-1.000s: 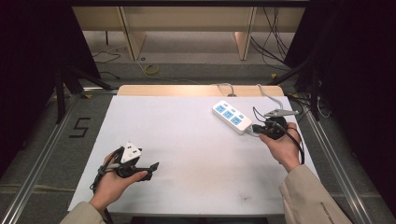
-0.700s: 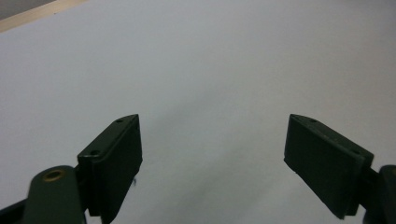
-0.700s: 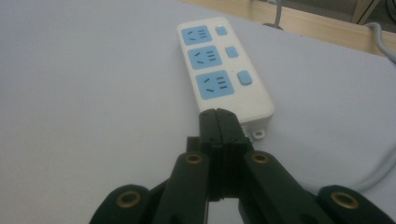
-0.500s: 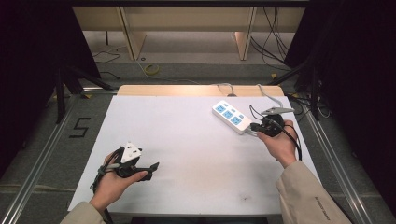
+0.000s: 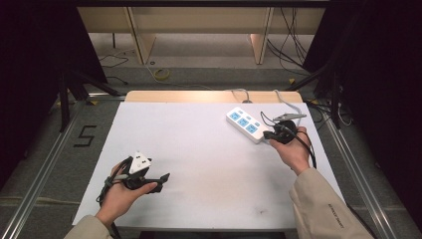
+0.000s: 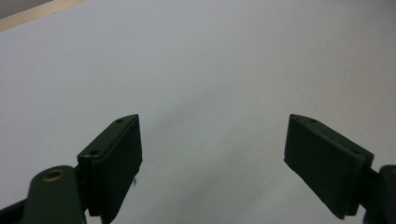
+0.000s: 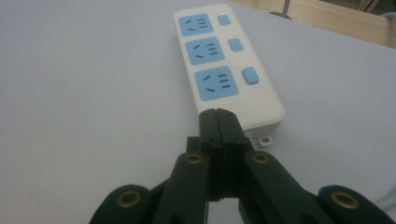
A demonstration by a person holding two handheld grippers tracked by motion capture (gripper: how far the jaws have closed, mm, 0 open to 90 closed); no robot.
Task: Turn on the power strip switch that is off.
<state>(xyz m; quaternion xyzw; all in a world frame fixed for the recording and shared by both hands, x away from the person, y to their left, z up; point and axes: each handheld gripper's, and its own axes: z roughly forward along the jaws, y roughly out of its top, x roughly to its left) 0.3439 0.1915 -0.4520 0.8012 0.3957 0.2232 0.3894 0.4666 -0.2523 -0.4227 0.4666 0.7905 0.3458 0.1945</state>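
Where jaws press flat together, right tool (image 7: pixel 218 116) against glossy slab-shaped power strip (image 7: pixel 224 60).

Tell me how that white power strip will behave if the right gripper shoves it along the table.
The power strip looks like a rigid plastic bar lying flat, so it should slide, not tip or roll. The white table looks smooth, so little drag. The right gripper, jaws shut, sits at one end; an off-centre push would probably swivel it, and its cable may tug back.
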